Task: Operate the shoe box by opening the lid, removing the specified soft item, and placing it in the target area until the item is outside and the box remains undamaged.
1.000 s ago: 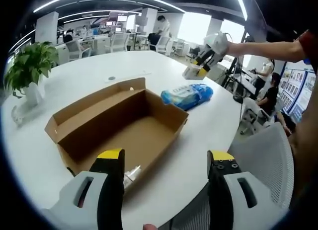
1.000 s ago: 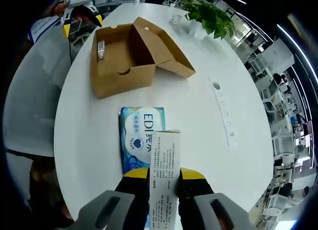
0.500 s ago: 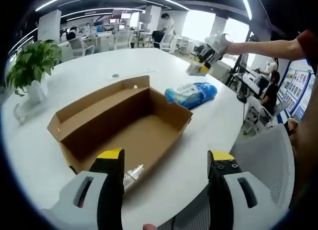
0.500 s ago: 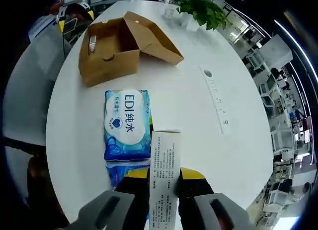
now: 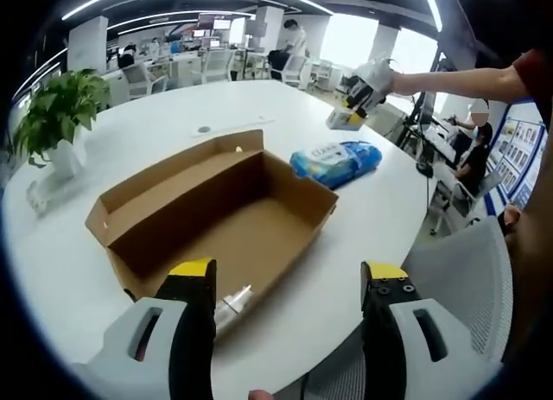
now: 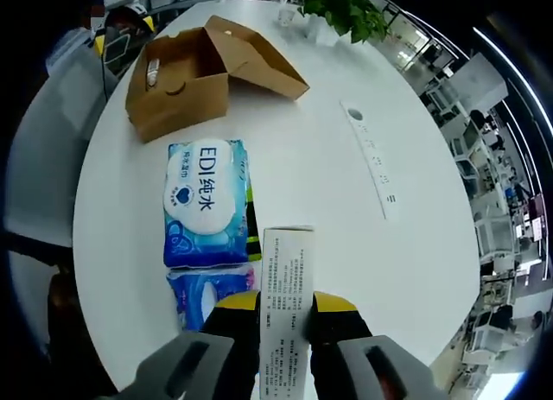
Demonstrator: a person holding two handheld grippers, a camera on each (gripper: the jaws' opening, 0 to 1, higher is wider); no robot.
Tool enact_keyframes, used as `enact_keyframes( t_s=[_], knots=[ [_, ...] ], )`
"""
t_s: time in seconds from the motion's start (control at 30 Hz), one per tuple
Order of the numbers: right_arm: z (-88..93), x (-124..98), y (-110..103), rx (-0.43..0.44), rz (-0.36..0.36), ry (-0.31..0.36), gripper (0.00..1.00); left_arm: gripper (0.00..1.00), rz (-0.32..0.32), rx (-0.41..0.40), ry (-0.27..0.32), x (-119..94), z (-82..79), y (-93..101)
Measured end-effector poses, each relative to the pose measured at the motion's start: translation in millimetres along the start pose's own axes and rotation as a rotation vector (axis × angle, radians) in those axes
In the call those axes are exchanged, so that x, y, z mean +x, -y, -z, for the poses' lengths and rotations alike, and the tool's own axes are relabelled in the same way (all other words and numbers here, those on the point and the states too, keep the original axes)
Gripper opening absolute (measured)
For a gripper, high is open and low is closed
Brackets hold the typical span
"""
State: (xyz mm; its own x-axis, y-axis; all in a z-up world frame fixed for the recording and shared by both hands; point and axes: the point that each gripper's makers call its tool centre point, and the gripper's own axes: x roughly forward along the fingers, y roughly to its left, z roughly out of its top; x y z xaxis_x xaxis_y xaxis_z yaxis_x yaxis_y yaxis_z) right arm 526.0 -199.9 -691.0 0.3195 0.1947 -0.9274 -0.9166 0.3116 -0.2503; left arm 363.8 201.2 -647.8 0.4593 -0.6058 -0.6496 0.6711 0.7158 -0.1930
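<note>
The brown shoe box point(image 5: 216, 210) lies open on the white table point(image 5: 130, 132), its lid folded back. A small clear item point(image 5: 232, 298) rests in its near end. My left gripper point(image 5: 289, 283) hangs open in front of the box, holding nothing. A blue wipes pack point(image 5: 337, 162) lies past the box to the right. Above it my right gripper point(image 5: 359, 93) holds a white carton point(image 6: 288, 288), shut on it. In the right gripper view the wipes pack point(image 6: 205, 201) sits below the box point(image 6: 186, 67), with a second blue pack point(image 6: 207, 296) closer to me.
A potted plant point(image 5: 56, 115) stands at the table's left side. A flat white power strip point(image 6: 371, 162) lies on the table. A grey chair point(image 5: 449, 270) is at the table's near edge. People sit at desks beyond the table.
My right gripper has drawn back from the box with the carton still in it, bringing the second blue pack into its view. The left gripper stays open by the box.
</note>
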Motion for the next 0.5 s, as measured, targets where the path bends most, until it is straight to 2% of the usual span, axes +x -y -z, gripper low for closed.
enact_keyframes(
  t_s=[0.5],
  knots=[
    [21.4,26.9,-4.3,-0.014,-0.047,-0.034,0.17,0.68,-0.033,-0.006,-0.006,0.7,-3.7,-6.4]
  ],
)
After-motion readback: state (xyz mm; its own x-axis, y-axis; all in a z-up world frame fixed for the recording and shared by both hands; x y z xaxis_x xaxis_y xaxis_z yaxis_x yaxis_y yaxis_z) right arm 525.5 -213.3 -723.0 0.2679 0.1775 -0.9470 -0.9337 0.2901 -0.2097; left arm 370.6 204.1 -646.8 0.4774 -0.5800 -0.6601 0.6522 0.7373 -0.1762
